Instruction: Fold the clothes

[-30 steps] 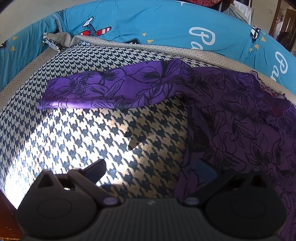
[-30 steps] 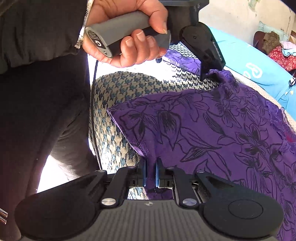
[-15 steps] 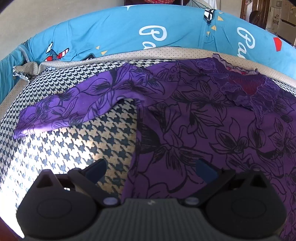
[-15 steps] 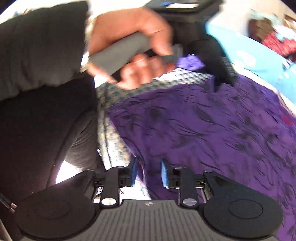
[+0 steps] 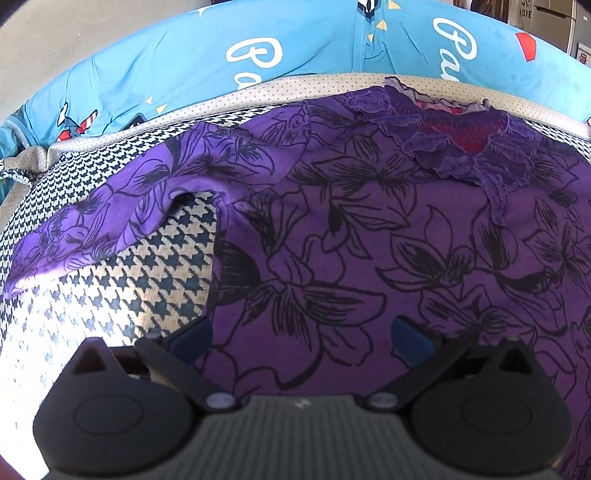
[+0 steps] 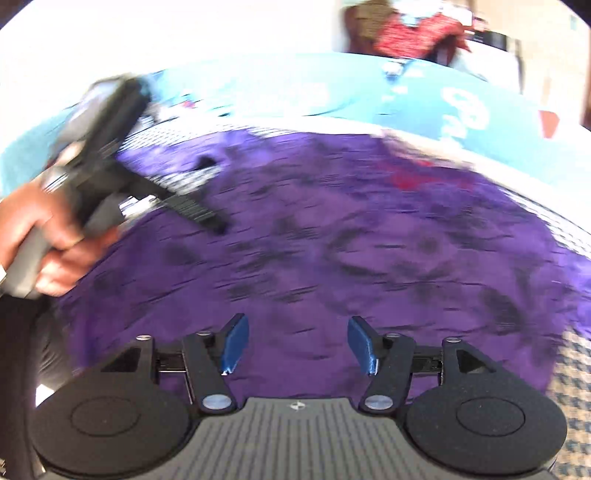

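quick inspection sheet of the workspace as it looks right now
surface: houndstooth cover with a dotted beige border, partly in bright sunlight
job's things: purple floral top spread flat, lace neckline at the far edge, one sleeve stretched out to the side
clutter: nothing seen on the cover besides the top
grippers: left gripper open over the top's body beside the armpit, holding nothing; right gripper open over the top, holding nothing; that view is motion-blurred
cables: nothing seen
surroundings: blue printed bedding along the far side; red clothing in the background; a hand gripping the left gripper's handle
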